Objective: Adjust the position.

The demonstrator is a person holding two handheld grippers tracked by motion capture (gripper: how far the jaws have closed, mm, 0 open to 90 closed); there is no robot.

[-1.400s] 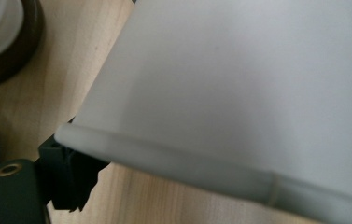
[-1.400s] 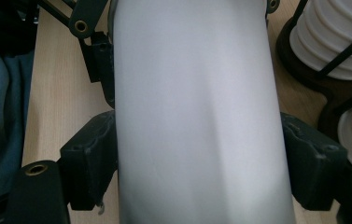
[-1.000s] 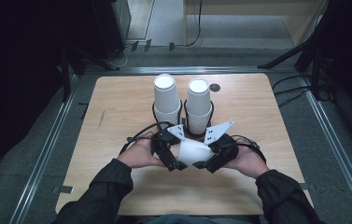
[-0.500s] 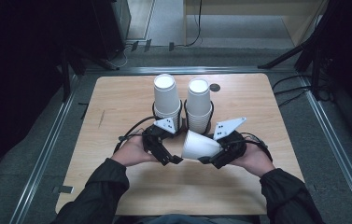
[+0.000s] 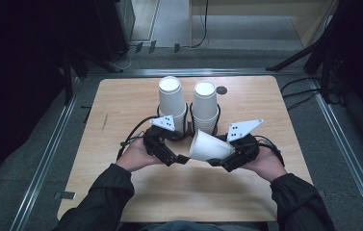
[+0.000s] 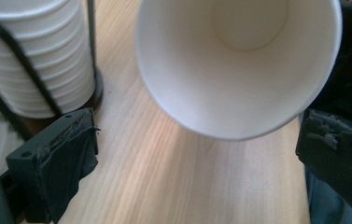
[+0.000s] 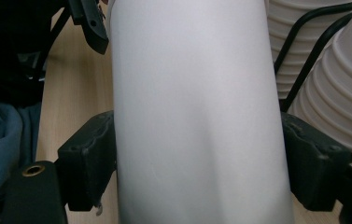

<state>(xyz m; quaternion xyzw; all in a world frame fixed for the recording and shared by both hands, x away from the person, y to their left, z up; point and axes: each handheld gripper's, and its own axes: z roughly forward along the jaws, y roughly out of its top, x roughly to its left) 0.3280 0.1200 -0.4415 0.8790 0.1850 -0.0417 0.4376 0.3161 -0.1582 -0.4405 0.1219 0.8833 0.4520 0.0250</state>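
I have a single white paper cup [image 5: 209, 147] pinched in my right tongs [image 5: 216, 162], the two black pads pressed against opposite sides of its wall; in the right gripper view the cup's side [image 7: 197, 121] runs straight up between the pads. The cup lies tilted on its side above the wooden worktop [image 5: 121, 103], its open mouth turned toward my left tongs [image 5: 181, 159] and its base toward my right hand [image 5: 265, 163]. In the left gripper view I look straight into that open mouth [image 6: 239, 65] and can see the round bottom inside.

My left tongs are spread: one padded jaw sits low at the left of that view and the other at the far right, and neither pad presses on the cup. The rim hangs just ahead of them, close but apart. My left hand [image 5: 138, 154] holds that gripper just beside the cup's mouth.

Behind both grippers, near the middle of the worktop, two tall stacks of white cups stand upside down in black wire holders, the left stack [image 5: 172, 103] and the right stack [image 5: 205, 107] side by side. The held cup is just in front of the right stack. A small dark round spot [image 5: 222, 89] sits on the worktop beside that stack
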